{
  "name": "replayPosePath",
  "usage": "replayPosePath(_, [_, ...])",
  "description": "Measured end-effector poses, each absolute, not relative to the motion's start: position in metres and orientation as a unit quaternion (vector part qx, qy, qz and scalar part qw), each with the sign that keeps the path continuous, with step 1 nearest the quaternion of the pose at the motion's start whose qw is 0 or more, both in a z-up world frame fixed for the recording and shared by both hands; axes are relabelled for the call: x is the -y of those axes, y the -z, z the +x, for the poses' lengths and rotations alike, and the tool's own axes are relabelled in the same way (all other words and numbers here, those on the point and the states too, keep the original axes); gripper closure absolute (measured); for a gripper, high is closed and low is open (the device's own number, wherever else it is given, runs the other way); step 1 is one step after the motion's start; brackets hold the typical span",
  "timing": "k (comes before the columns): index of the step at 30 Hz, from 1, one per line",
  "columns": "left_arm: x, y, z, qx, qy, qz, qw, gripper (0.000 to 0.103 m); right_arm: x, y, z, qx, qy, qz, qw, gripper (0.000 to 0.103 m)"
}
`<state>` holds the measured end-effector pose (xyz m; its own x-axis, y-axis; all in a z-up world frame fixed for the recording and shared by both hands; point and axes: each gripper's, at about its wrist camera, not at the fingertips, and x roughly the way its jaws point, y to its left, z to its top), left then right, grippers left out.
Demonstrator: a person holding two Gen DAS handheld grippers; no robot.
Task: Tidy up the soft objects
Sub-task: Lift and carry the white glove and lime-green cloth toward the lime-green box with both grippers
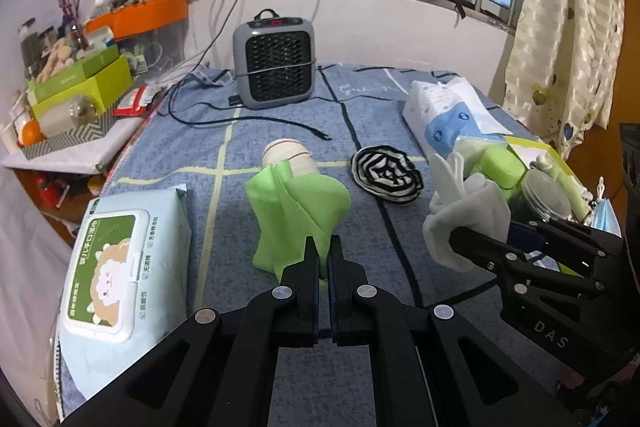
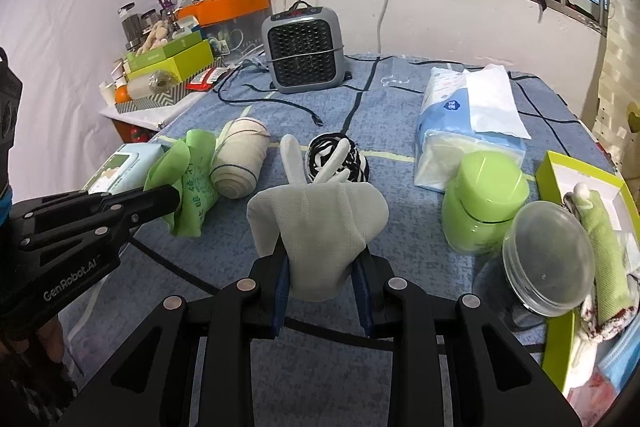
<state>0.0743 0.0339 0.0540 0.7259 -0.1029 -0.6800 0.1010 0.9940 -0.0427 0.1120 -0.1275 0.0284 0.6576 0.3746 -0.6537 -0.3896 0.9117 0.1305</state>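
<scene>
My left gripper [image 1: 324, 251] is shut on a corner of a bright green cloth [image 1: 296, 211], which hangs lifted over the blue checked bedspread [image 1: 240, 227]. In the right wrist view the same green cloth [image 2: 188, 183] sits at the left gripper [image 2: 168, 195]. My right gripper [image 2: 322, 259] is shut on a white glove [image 2: 316, 223], its fingers pointing up. Behind them lie a beige bandage roll [image 2: 240, 163] and a black-and-white striped piece [image 1: 386, 175]. A green box [image 2: 560, 163] at the right holds a rolled green towel [image 2: 604, 247].
A grey heater [image 1: 276, 63] and a loose black cable [image 1: 240, 123] are at the back. A wet-wipes pack [image 1: 120, 267] lies at the left, a tissue pack [image 2: 468, 119], a green jar [image 2: 484, 203] and a clear round tub [image 2: 548, 259] at the right. A cluttered shelf [image 1: 80, 87] borders the left.
</scene>
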Motion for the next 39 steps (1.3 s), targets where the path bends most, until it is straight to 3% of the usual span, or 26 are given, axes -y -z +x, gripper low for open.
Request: replayPosePath(39, [0.032,-0.086,0.046,-0.328,0.142,0.012,0.934,0.100,0.194,-0.062,0.068,-0.310,-0.161,0.003,0.937,0.074])
